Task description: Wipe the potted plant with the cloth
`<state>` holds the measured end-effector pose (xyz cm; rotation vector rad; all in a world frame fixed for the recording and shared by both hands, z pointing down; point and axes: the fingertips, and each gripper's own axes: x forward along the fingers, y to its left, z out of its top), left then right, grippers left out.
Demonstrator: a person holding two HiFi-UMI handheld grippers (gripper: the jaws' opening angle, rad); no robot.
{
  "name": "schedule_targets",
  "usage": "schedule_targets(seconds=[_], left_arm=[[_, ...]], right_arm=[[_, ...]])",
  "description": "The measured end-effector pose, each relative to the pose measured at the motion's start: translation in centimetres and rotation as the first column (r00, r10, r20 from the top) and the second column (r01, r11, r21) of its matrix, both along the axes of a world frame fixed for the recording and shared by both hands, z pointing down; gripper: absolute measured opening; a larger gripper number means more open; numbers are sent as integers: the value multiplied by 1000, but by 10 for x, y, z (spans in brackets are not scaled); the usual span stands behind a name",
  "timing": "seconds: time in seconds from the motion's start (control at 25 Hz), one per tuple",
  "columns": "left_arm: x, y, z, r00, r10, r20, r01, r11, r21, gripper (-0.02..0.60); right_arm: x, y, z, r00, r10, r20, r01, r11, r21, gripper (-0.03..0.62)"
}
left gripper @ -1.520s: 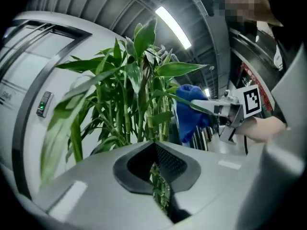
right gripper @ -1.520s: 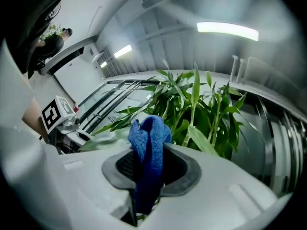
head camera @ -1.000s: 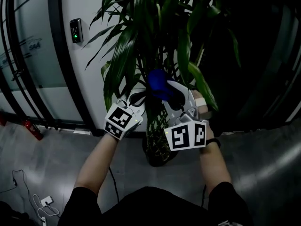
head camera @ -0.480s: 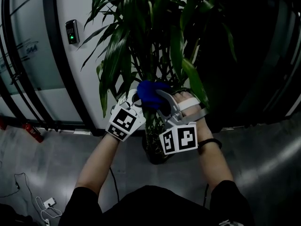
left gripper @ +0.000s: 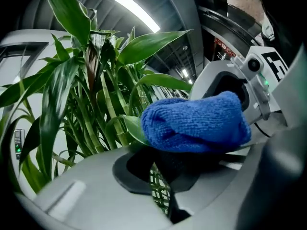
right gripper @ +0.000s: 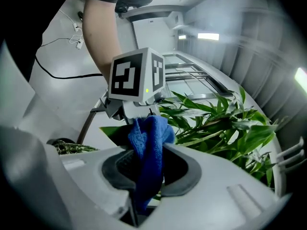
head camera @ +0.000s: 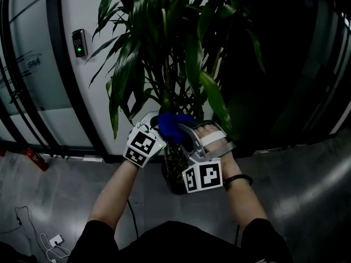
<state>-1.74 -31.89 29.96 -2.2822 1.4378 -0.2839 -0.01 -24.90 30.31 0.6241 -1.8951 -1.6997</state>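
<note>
Right gripper (right gripper: 149, 169) jaws clamped on the cloth (right gripper: 149, 143). The blue terry cloth is bunched into a thick fold, with one end hanging down in the slot between the pads and the rest bulging out past the tips. Left gripper (left gripper: 160, 164) jaws are drawn nearly together with only a thin slit behind the pads. A leaf (left gripper: 128, 128) runs into the tips and looks pinched there, though the cloth (left gripper: 194, 123) sits right over that spot.

In the head view the cloth (head camera: 173, 126) is a blue lump low in the potted plant (head camera: 164, 48), at the base of the foliage, between the left gripper (head camera: 155, 119) and right gripper (head camera: 185, 131). The grippers are just beside each other, tips meeting at the cloth. In the right gripper view the cloth touches the left gripper's tips under its marker cube, and the leaf (right gripper: 112, 128) sticks out dark green to the side.

The plant has long glossy strap leaves, many thin green bamboo-like canes (left gripper: 103, 114), and some leaves arching down. The woven pot (right gripper: 67, 148) stands on the grey floor below the hands.

A card reader (head camera: 79, 43) with a green light is on the white wall left of the plant. A red object (head camera: 35, 159) lies by the wall base, and white cables (head camera: 49, 240) lie on the floor near the person's left side. There is a dark band (head camera: 237, 179) on the right wrist.
</note>
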Motion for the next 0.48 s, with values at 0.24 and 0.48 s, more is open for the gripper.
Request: schedule_targets(seconds=[0.24,0.48], left_arm=[[-8,-2,-9,997,-29,-78,30,1000,11,6],[-5,-1,-8,993,-49,-111,49,999,1,6]], right_arm=[[14,11,10,1000,-14,16,15,999,-30,87],[26,19,28,999,-24,35,27,996,-80,87]])
